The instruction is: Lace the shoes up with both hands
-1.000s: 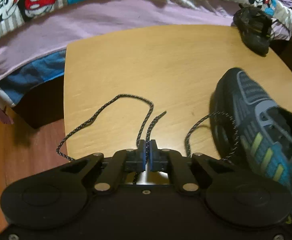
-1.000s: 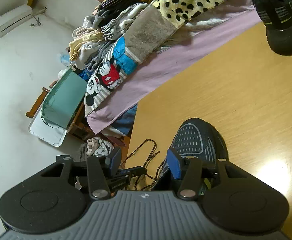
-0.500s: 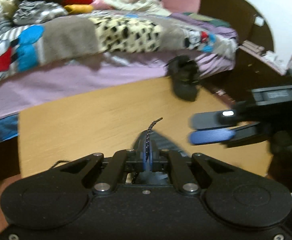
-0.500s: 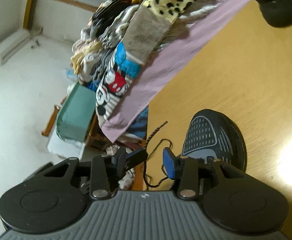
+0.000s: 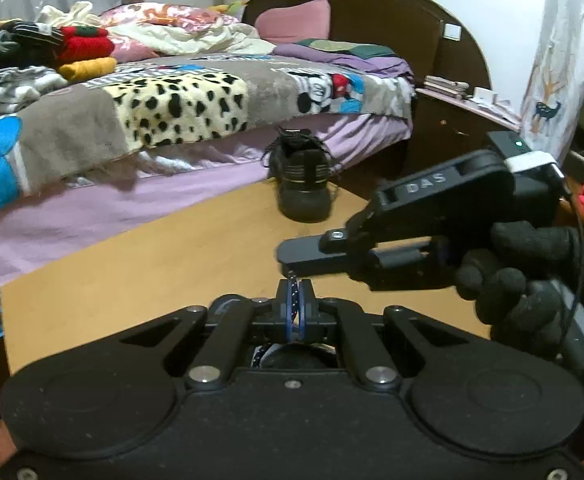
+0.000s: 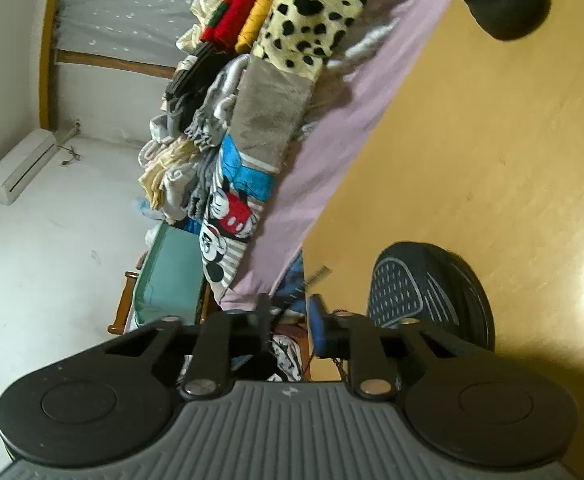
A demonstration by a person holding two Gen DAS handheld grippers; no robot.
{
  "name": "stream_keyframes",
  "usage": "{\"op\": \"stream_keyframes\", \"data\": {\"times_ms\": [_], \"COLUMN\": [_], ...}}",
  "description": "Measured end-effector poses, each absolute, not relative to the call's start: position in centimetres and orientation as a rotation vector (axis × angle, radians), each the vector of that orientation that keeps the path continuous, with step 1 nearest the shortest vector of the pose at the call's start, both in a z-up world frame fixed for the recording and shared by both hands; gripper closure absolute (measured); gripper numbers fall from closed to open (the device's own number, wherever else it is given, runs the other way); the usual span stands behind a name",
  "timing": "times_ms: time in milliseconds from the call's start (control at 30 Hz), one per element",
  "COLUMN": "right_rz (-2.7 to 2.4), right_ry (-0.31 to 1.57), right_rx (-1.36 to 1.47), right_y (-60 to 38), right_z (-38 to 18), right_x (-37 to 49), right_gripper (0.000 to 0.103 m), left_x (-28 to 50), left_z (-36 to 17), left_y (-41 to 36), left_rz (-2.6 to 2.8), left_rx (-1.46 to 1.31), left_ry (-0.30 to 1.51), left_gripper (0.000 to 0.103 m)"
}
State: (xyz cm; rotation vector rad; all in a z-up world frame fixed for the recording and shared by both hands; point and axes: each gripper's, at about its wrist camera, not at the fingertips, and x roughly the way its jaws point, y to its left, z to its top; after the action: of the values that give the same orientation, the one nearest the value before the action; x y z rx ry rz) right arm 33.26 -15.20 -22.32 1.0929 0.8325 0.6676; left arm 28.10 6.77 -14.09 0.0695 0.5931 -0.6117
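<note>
Left wrist view: left gripper (image 5: 295, 304) has its jaws pinched tight on the black-and-white speckled shoelace (image 5: 292, 280); the lace tip pokes up just above the blue pads, and the rest drops below the fingers out of sight. Right gripper (image 5: 287, 255), held in a black-gloved hand (image 5: 532, 276), comes in from the right with its fingers edge-on just above that tip; contact cannot be told here.

Right wrist view: right gripper's jaws are closing, a gap visible between the fingers, the speckled lace running up between them; pads appear not yet pressed on it. Dark blue-grey mesh running shoe (image 6: 428, 288) sits on the light wooden tabletop (image 6: 492, 140), toe just beyond the right finger. Second, black shoe (image 5: 304, 180) stands at the table's far edge, by the lilac-sheeted bed (image 5: 131, 196)
</note>
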Motion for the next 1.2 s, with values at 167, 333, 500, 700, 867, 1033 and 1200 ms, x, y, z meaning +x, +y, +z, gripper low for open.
{"op": "stream_keyframes", "data": {"times_ms": [167, 333, 500, 700, 867, 1033, 1200], "right_rz": [0.713, 0.811, 0.888, 1.017, 1.011, 0.938, 0.890], "right_ry": [0.762, 0.686, 0.664, 0.663, 0.653, 0.657, 0.654], "right_rx": [1.089, 1.129, 1.125, 1.108, 1.089, 1.083, 1.098], "right_y": [-15.6, -16.5, -16.7, -16.4, -16.9, -17.3, -17.2], "right_z": [-21.4, -20.4, -19.8, -18.9, -18.4, -18.4, -18.7], "right_x": [33.4, 33.9, 34.2, 34.3, 34.2, 34.1, 33.8], "right_gripper": [0.098, 0.098, 0.098, 0.098, 0.095, 0.066, 0.064], "left_x": [29.0, 29.8, 30.0, 29.9, 29.7, 28.1, 26.2], "left_z": [-13.4, -13.0, -12.7, -12.2, -11.6, -10.9, -13.1], "left_y": [10.2, 13.6, 11.8, 11.0, 9.8, 5.5, 0.5], "left_rz": [-0.589, -0.633, -0.711, -0.778, -0.717, -0.525, -0.399], "left_rx": [-0.093, -0.361, -0.337, -0.318, -0.229, 0.139, 0.566], "left_ry": [0.603, 0.561, 0.549, 0.517, 0.498, 0.400, 0.291], "left_gripper": [0.082, 0.069, 0.067, 0.072, 0.101, 0.102, 0.102]}}
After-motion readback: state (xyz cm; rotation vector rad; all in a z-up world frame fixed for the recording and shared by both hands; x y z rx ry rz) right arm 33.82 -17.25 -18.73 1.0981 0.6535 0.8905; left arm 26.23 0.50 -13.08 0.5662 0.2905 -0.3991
